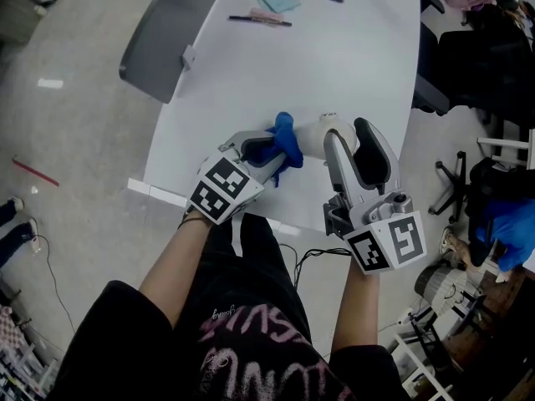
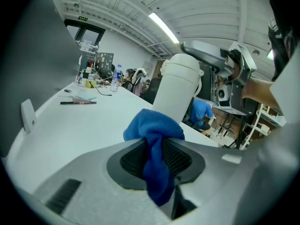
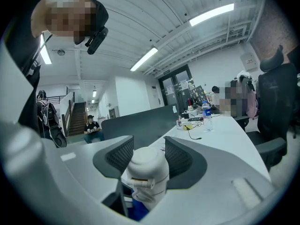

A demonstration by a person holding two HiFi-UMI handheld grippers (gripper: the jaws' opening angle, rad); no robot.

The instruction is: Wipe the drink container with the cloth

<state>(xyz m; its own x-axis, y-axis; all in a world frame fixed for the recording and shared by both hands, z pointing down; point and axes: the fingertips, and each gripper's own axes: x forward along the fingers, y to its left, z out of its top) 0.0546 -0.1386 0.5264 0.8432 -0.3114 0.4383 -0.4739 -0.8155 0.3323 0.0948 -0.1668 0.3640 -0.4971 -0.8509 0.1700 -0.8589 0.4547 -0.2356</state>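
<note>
At the frame's centre the right gripper (image 1: 345,130) kept its fingers clenched on the white drink container (image 1: 311,139) over the desk (image 1: 334,48), apparently steadying it for the left gripper (image 1: 269,157), whose fingers pinched the blue cloth (image 1: 286,136) beside it.

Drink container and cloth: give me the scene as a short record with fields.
left gripper: shut on the blue cloth
right gripper: shut on the white drink container, held above the table edge
cloth position: bunched right beside the container's side; contact not certain
surface: white table
also on table: pen at the far end
</note>
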